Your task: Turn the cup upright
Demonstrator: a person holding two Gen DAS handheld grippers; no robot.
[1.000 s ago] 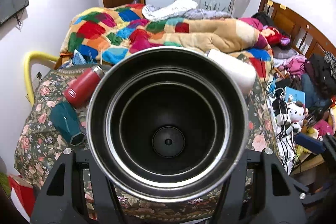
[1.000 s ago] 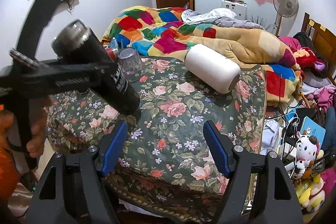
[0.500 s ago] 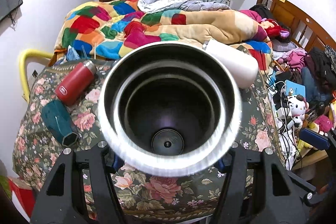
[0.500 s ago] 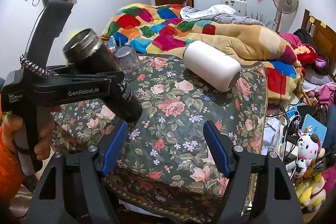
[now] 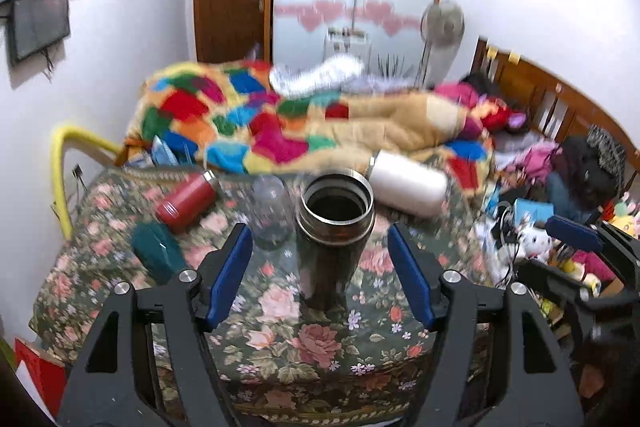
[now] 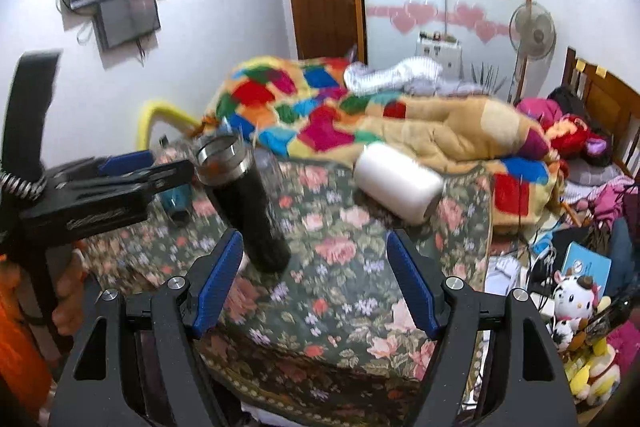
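Observation:
A dark steel cup (image 5: 332,239) stands upright on the floral tablecloth (image 5: 304,343), open mouth up, between the blue pads of my left gripper (image 5: 320,271). The jaws are open and wide of the cup, not touching it. In the right wrist view the same cup (image 6: 248,211) stands slightly tilted left of centre, with the left gripper's arm (image 6: 100,195) beside its rim. My right gripper (image 6: 312,283) is open and empty, to the right of the cup's base.
A white bottle (image 5: 408,183) lies on its side behind the cup. A red flask (image 5: 186,201), a teal cup (image 5: 158,257) and a clear cup (image 5: 272,211) sit at the left. A colourful blanket (image 5: 304,123) lies behind; clutter fills the right.
The left gripper turned the cup from pointing at the camera to upright, set it on the table, opened and drew back. The right gripper stayed open.

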